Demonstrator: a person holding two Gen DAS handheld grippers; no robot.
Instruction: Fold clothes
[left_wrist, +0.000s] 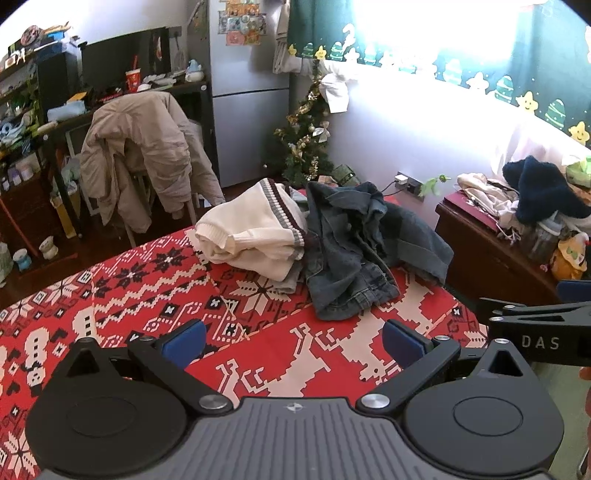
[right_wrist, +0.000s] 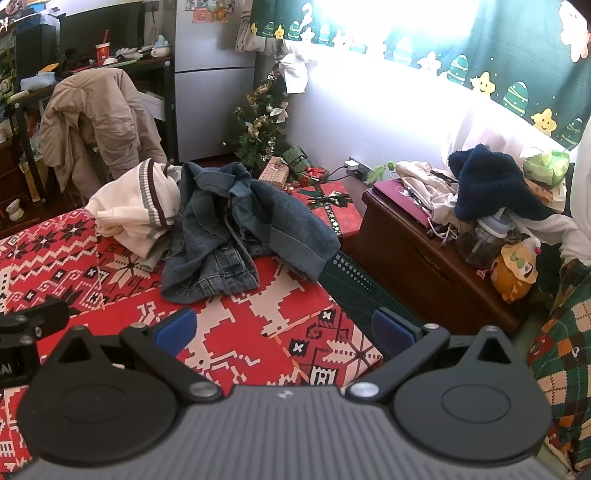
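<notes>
A crumpled denim jacket (left_wrist: 362, 251) (right_wrist: 240, 229) lies in a heap at the far end of the table, on the red patterned tablecloth (left_wrist: 147, 302) (right_wrist: 258, 314). A cream knit sweater (left_wrist: 255, 232) (right_wrist: 136, 210) with striped trim is bunched against its left side. My left gripper (left_wrist: 293, 341) hovers open over bare cloth, short of both garments, nothing between its blue pads (left_wrist: 184, 341). My right gripper (right_wrist: 282, 330) is open too, near the table's right edge, short of the jacket. Part of the right gripper (left_wrist: 535, 332) shows at the right of the left wrist view.
A chair draped with a beige coat (left_wrist: 144, 158) stands beyond the table's far left. To the right is a wooden cabinet (right_wrist: 424, 251) piled with clothes and a dark blue knit item (right_wrist: 491, 184). Wrapped gifts (right_wrist: 332, 210) and a small Christmas tree (right_wrist: 262, 125) sit on the floor behind.
</notes>
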